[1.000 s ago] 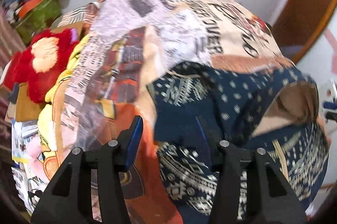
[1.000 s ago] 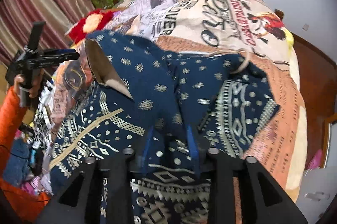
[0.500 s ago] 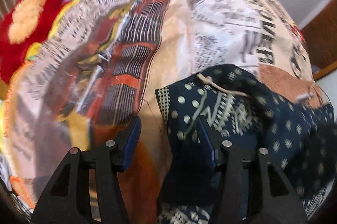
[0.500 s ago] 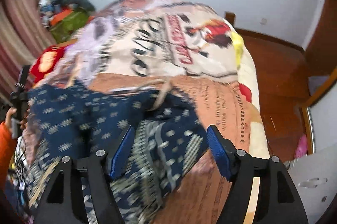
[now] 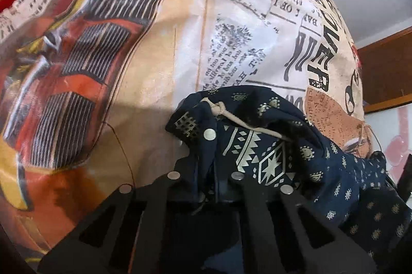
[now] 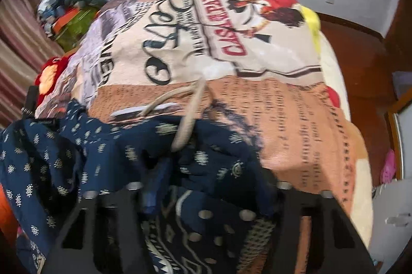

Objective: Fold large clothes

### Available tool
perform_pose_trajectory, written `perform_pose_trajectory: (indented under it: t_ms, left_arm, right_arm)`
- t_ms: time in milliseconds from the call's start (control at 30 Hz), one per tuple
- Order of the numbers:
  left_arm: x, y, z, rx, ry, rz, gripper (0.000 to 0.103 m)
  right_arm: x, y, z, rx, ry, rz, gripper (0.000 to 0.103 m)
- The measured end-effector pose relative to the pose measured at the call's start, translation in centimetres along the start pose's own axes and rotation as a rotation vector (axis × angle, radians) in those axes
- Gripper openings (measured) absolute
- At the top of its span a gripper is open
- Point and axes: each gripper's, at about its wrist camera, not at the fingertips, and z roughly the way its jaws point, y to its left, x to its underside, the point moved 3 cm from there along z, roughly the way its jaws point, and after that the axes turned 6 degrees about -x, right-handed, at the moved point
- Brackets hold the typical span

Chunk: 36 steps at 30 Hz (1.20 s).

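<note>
A navy garment with pale geometric print and a beige drawstring lies bunched on a bed covered by a newspaper-print blanket. My left gripper is shut on a corner of the garment, the cloth draping over its fingers. In the right wrist view the same garment is heaped over my right gripper; its jaws stand wide apart with cloth lying between and over them. The drawstring loops on the blanket just beyond.
A red plush toy and a pile of clutter with a green bag lie at the bed's far left by a striped curtain. A wooden floor and skirting run along the right. A yellow item peeks from under the blanket.
My left gripper closed on the garment's corner, from open. My right gripper opened half a second ago and has pushed forward into the heaped cloth.
</note>
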Motion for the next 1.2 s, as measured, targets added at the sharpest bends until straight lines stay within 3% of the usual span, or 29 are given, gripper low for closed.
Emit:
perform_pose_trajectory:
  t_ms: [67,133,233,400,567,833,967,1100,1200]
  left_arm:
    - [0.3,-1.5,-0.8,-0.08,-0.054,0.083,0.006]
    - [0.7,-3.2,-2.5,-0.175,-0.129,0.176,0.005]
    - [0.8,-4.9,-5.6,-0.231,-0.234,0.236,0.005]
    - [0.0,-6.5,-10.8,-0.275,-0.354,0.219,0.005]
    - [-3.5,-5.6,-14.3,-0.301,-0.431,0.162,0.005]
    - [-9.6,-2.5,-13.5,-0.332,-0.439,0.076,0.005]
    - [-11.7,-0.5,-9.9,-0.334,-0.379,0.081,0.006]
    - [-12.0,0.2,-7.1,-0.451,-0.345,0.191,0.009]
    - [-11.3,1.1,-7.1,-0.467,-0.336,0.228,0.009]
  right_arm:
    - [0.1,0.9,0.6,0.002,0.016,-0.024,0.019]
    - [0.1,1.8,0.9,0.044,0.007,-0.064,0.013]
    - [-0.4,3.2,0.3,0.106,-0.05,-0.127,0.01]
    - [-2.9,5.2,-1.9,0.121,-0.14,-0.162,0.009]
    - [-6.6,7.7,-2.9,0.14,-0.208,-0.186,0.008]
    - [-14.7,8.3,-1.2,0.161,-0.274,-0.142,0.005]
    - [-18.1,7.0,2.8,0.121,-0.219,-0.069,0.005]
    - [-18.2,6.5,5.3,0.138,-0.164,-0.079,0.006]
    - [-17.0,5.9,4.9,0.115,-0.15,-0.095,0.006]
